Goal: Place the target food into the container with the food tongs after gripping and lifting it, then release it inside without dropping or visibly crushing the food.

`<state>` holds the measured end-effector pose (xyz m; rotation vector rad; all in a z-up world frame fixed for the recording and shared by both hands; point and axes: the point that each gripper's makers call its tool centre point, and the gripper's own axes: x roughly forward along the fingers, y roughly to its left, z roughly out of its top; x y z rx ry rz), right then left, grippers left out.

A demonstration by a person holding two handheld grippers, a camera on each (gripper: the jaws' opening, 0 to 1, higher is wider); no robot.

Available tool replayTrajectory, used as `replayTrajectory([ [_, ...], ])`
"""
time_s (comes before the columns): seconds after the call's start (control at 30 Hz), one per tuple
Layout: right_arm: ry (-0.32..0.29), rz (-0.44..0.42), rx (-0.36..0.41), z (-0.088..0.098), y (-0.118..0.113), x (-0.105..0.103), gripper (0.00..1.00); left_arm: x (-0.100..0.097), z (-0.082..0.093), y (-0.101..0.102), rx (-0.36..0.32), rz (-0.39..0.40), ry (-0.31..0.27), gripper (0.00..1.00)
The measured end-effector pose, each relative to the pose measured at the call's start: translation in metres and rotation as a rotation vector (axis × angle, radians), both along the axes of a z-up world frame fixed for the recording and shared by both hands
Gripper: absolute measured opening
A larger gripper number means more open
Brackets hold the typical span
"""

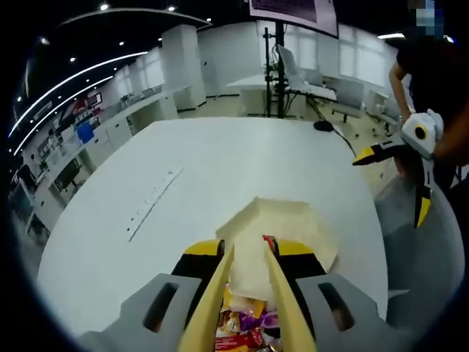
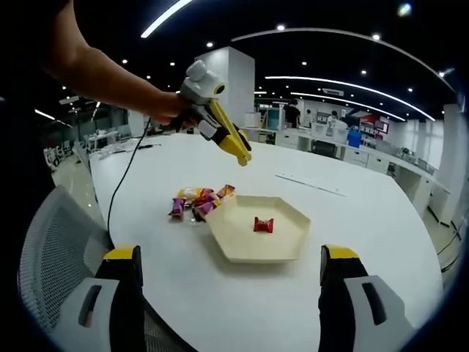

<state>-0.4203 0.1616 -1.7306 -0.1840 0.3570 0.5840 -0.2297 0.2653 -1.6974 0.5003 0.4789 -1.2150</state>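
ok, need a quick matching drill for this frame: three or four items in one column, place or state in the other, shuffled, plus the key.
Items:
1. red wrapped candy
2. pile of wrapped snacks
3. left hand-held gripper
4. hexagonal tray

Places or states:
A. in the air above the table
B. lying inside the tray
C. on the table beside the tray
D. cream, flat on the white table

Pairs: 1-B, 2-C, 3-A, 4-D

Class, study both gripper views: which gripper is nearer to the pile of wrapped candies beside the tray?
Left. The left gripper holding the food tongs hangs just above the candy pile. The right gripper sits back at the table's near edge, with the hexagonal tray between it and the pile.
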Motion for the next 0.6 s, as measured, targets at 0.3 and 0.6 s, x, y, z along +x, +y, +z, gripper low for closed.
replayTrajectory([
  [0.3,-0.034,0.030,-0.041,0.002,0.003,-0.003,0.99,-0.009,-0.019,0.047,0.043,0.050,0.003,0.22],
  [0.6,-0.052,0.041,-0.022,0.006,0.005,-0.003,0.99,-0.022,-0.052,0.083,0.069,0.135,0.049,0.22],
])
